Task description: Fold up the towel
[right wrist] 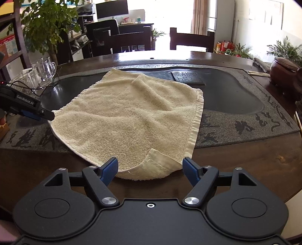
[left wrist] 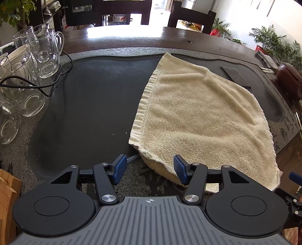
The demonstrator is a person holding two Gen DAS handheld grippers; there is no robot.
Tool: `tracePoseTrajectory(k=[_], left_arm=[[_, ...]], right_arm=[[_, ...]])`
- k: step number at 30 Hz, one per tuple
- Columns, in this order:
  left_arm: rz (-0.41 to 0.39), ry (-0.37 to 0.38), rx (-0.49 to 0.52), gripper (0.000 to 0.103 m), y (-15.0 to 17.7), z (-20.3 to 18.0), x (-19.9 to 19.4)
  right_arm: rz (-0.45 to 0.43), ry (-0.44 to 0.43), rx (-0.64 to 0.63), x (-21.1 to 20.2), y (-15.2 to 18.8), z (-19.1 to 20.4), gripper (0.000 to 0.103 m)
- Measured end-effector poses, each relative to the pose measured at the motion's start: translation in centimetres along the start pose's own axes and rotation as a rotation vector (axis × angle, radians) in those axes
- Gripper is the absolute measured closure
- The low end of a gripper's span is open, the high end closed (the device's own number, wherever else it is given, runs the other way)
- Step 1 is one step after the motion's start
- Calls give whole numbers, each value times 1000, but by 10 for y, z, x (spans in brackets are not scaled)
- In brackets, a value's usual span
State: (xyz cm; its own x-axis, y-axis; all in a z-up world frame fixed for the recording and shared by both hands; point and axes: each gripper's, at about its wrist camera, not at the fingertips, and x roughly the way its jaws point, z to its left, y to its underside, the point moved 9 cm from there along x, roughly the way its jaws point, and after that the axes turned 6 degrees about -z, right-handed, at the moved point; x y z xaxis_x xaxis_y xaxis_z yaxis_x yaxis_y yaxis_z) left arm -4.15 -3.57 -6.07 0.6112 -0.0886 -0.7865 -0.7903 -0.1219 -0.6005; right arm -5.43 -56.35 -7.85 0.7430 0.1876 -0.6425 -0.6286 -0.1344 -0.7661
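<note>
Surface: dark wooden tabletop (right wrist: pixel 245 169) bearing a grey stone tea tray (right wrist: pixel 226 132) with a black sunken basin and carved characters along its near border.

Room: high-backed dark chairs (right wrist: pixel 190 40) at the 12 o'clock side; leafy potted tree (right wrist: pixel 47 22) at 10 o'clock in the right wrist view; a desk with monitor (right wrist: pixel 111 9) behind it; smaller potted plants (left wrist: pixel 268 37) at 2 o'clock in the left wrist view.

On the tabletop: cluster of clear glass mugs (left wrist: pixel 37 56) at 9 to 10 o'clock in the left wrist view, a black cable (left wrist: pixel 37 86) looping among them; a brown lidded pot (right wrist: pixel 283 69) at 2 o'clock in the right wrist view; a dark inscribed slab (right wrist: pixel 186 77) inside the basin, just beyond the towel's far edge.

Task item: cream terry towel (right wrist: pixel 132 116), spread nearly flat, rumpled, lying partly over the basin and partly over the tray's near border, its near edge spilling onto the wood. One near corner is flipped over on itself.

Left gripper (left wrist: pixel 150 169): jaws released, wide apart, empty; the towel's near left corner lies just ahead at 1 o'clock, possibly brushing the right pad, though the view does not settle it.

Right gripper (right wrist: pixel 150 169): jaws released, wide apart; the flipped corner lies between and just ahead of them, not gripped.
</note>
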Motion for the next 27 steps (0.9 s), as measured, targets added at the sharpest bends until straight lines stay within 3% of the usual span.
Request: tracePoseTrajectory(k=[5,9,22,27], left_arm=[[7,-5,2,47,0,0,3],[10,-8,13,48,1,-2,4],[28,5,18,74,1,-4,11],[34,6,23,80,2,-5,13]], right_arm=[[38,-22,-96,8,-1,-1,25],[64,-52,-132,15,0,0,33],[100,-114,-138,21,2,-4,36],[120,-122,-162,27,5,-4,39]])
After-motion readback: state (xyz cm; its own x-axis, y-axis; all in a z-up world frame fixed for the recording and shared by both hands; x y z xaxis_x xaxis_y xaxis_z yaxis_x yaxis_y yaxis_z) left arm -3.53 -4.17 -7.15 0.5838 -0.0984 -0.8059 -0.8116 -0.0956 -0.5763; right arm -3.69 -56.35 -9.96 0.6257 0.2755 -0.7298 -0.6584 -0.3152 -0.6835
